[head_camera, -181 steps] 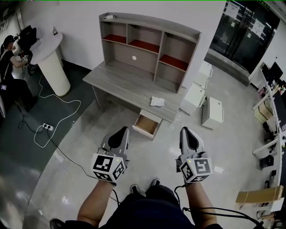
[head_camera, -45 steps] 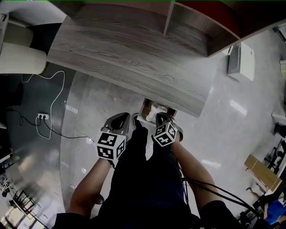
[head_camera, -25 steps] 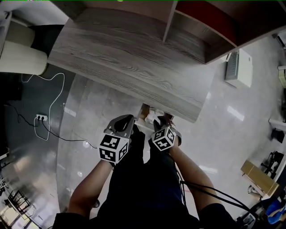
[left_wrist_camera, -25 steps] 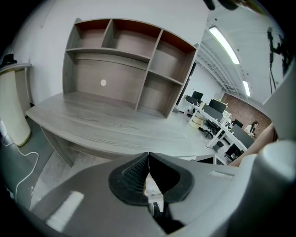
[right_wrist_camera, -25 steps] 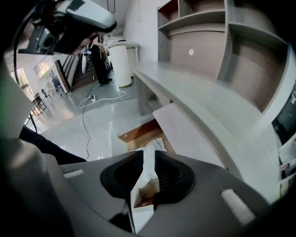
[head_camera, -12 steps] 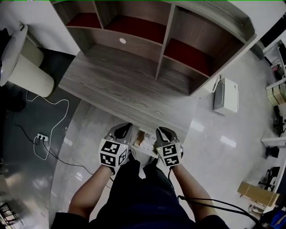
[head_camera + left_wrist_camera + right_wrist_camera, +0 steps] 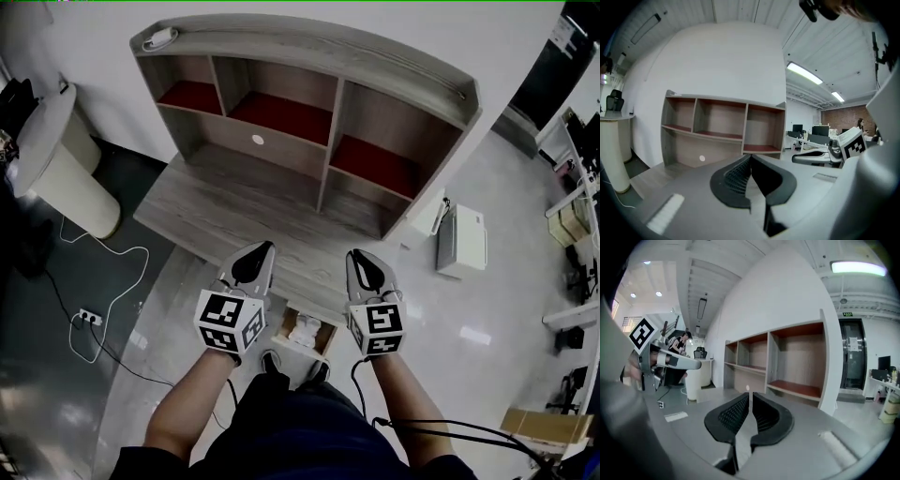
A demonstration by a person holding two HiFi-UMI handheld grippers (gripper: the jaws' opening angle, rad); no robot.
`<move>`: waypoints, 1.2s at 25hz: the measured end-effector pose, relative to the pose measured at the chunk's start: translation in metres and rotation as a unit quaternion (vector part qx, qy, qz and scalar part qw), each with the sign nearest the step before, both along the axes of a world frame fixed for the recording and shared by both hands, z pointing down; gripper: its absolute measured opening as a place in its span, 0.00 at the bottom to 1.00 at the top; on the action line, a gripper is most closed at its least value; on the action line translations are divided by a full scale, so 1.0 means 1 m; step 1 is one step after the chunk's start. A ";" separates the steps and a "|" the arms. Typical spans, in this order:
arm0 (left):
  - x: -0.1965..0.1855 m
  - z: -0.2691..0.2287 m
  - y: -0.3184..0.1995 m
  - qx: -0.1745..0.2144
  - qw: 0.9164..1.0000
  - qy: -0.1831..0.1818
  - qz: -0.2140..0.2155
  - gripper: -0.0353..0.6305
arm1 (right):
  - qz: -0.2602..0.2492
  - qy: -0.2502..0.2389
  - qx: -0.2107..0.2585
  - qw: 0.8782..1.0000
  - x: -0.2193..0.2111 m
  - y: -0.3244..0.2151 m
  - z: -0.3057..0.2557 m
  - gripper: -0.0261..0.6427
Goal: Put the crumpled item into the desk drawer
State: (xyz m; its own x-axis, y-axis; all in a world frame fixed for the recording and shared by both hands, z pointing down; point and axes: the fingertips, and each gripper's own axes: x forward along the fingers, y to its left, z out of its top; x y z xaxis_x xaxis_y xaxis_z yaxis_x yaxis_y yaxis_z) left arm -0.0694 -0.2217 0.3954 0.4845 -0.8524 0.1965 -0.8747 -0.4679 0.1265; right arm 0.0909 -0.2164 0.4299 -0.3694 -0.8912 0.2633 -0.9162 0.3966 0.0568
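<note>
Lying in the open drawer (image 7: 285, 329) below the worktop (image 7: 225, 202), the crumpled item (image 7: 305, 329) appears already placed. The left hand-held gripper (image 7: 263, 250) and right hand-held gripper (image 7: 356, 255) hover over the worktop edge, jaws together and empty. Only closing the drawer may be left.

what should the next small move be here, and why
Probably lower one gripper to the drawer front and push it shut, if closing is wanted. The crumpled item already lies inside the open drawer, which juts out from under the desk edge. The left gripper and right gripper are both shut and empty, held up over the desk.
</note>
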 end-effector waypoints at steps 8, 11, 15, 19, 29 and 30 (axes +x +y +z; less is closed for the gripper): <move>0.030 -0.075 0.010 0.108 0.994 -0.021 0.014 0.06 | 0.000 -0.035 0.114 0.993 0.006 0.013 -0.100 0.07; 0.032 -0.091 0.009 0.124 0.992 -0.008 0.013 0.06 | 0.005 -0.042 0.136 0.990 0.012 0.014 -0.118 0.07; 0.026 -0.098 -0.001 0.127 0.992 -0.006 0.005 0.06 | 0.012 -0.042 0.147 0.988 0.018 0.010 -0.125 0.07; 0.013 -0.104 -0.008 0.129 0.992 0.003 -0.011 0.06 | 0.018 -0.045 0.158 0.986 0.020 0.011 -0.137 0.07; -0.002 -0.116 0.004 0.154 0.988 0.018 -0.022 0.06 | 0.021 -0.050 0.170 0.984 0.011 0.018 -0.147 0.07; -0.004 -0.115 0.003 0.152 0.988 0.019 -0.021 0.06 | 0.022 -0.049 0.170 0.984 0.010 0.018 -0.146 0.07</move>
